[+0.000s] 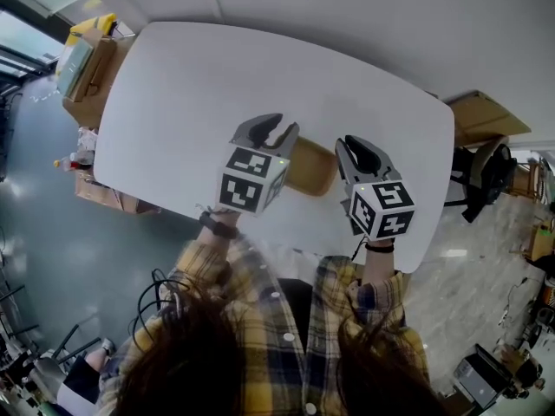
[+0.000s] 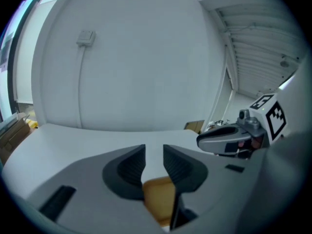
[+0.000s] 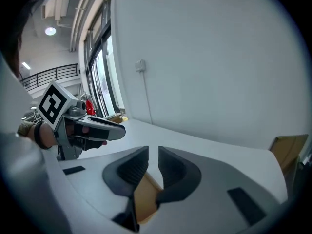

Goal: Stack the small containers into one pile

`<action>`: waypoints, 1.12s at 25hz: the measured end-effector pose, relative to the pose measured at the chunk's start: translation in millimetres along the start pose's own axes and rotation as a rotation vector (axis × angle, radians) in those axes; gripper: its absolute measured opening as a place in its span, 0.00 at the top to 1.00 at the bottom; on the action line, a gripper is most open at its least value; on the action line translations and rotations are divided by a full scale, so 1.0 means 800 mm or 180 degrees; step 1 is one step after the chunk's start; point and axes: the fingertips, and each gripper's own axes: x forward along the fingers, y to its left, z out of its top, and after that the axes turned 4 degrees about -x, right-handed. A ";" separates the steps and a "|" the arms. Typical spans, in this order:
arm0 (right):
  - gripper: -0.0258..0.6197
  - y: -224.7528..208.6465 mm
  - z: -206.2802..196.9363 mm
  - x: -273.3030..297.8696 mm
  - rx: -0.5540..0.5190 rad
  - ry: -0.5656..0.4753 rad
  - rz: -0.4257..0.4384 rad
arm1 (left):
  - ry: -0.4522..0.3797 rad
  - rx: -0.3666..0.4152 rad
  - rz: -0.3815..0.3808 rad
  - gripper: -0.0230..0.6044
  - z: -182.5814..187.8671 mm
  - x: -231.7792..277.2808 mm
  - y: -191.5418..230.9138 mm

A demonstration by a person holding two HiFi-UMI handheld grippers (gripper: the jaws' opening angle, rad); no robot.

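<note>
You hold both tongs raised over the white table [image 1: 199,85], with the tan container [image 1: 312,170] sitting on the tabletop between and below them, near the edge closest to you. The left gripper [image 1: 276,131] has its jaws parted by a narrow gap. Its own view shows only bare table through that gap, with the container lower down behind the jaws and clear of the pads. The right gripper [image 1: 362,148] also stands slightly open and holds nothing; in its view the container lies under the jaws, not pinched by them. Each gripper shows in the other's view, just beside it, marker cube uppermost. Whether the tan piece is one container or several nested together cannot be told. Your plaid sleeves [image 1: 217,258] reach in from the bottom of the head view. A cardboard box [image 1: 87,72] sits past the table's far left corner and another [image 1: 486,115] past its right end.
</note>
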 end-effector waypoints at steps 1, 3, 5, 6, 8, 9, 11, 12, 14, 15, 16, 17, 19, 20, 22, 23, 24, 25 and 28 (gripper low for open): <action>0.86 0.004 0.015 -0.005 -0.0036 -0.0097 0.0017 | -0.0106 0.0012 -0.0050 0.79 0.014 -0.006 -0.006; 0.86 0.014 0.046 -0.015 -0.0104 -0.0294 0.0059 | -0.0269 0.0051 -0.0147 0.85 0.038 -0.019 -0.019; 0.86 0.026 0.075 -0.027 -0.0167 -0.0500 0.0096 | -0.0370 0.0101 -0.0264 0.88 0.055 -0.031 -0.032; 0.87 0.031 0.088 -0.034 -0.0200 -0.0603 0.0109 | -0.0422 0.0127 -0.0327 0.89 0.062 -0.037 -0.039; 0.89 0.042 0.113 -0.047 -0.0282 -0.0790 0.0129 | -0.0532 0.0176 -0.0448 0.91 0.075 -0.049 -0.054; 0.90 0.047 0.125 -0.054 -0.0331 -0.0874 0.0138 | -0.0581 0.0203 -0.0496 0.91 0.081 -0.055 -0.060; 0.91 0.055 0.144 -0.067 -0.0419 -0.1018 0.0158 | -0.0676 0.0286 -0.0553 0.92 0.093 -0.065 -0.072; 0.91 0.059 0.151 -0.072 -0.0447 -0.1075 0.0167 | -0.0723 0.0333 -0.0571 0.92 0.098 -0.069 -0.077; 0.92 0.065 0.161 -0.082 -0.0476 -0.1160 0.0182 | -0.0809 0.0403 -0.0626 0.93 0.108 -0.078 -0.086; 0.92 0.067 0.165 -0.087 -0.0485 -0.1196 0.0182 | -0.0851 0.0419 -0.0667 0.93 0.113 -0.083 -0.091; 0.93 0.069 0.167 -0.091 -0.0491 -0.1227 0.0178 | -0.0898 0.0418 -0.0712 0.93 0.117 -0.087 -0.095; 0.93 0.070 0.170 -0.095 -0.0495 -0.1253 0.0173 | -0.0947 0.0404 -0.0754 0.94 0.121 -0.091 -0.099; 0.94 0.070 0.173 -0.101 -0.0484 -0.1287 0.0166 | -0.1046 0.0376 -0.0824 0.94 0.129 -0.099 -0.105; 0.94 0.069 0.174 -0.104 -0.0477 -0.1297 0.0164 | -0.1080 0.0376 -0.0852 0.94 0.131 -0.102 -0.107; 0.94 0.069 0.173 -0.107 -0.0464 -0.1311 0.0157 | -0.1108 0.0392 -0.0894 0.94 0.133 -0.106 -0.112; 0.94 0.069 0.172 -0.109 -0.0454 -0.1314 0.0156 | -0.1106 0.0397 -0.0912 0.94 0.132 -0.107 -0.113; 0.94 0.068 0.171 -0.109 -0.0447 -0.1309 0.0157 | -0.1099 0.0396 -0.0929 0.94 0.130 -0.107 -0.114; 0.94 0.068 0.169 -0.109 -0.0445 -0.1296 0.0156 | -0.1094 0.0390 -0.0940 0.94 0.129 -0.107 -0.114; 0.94 0.066 0.164 -0.109 -0.0468 -0.1244 0.0144 | -0.1093 0.0388 -0.0949 0.94 0.130 -0.108 -0.114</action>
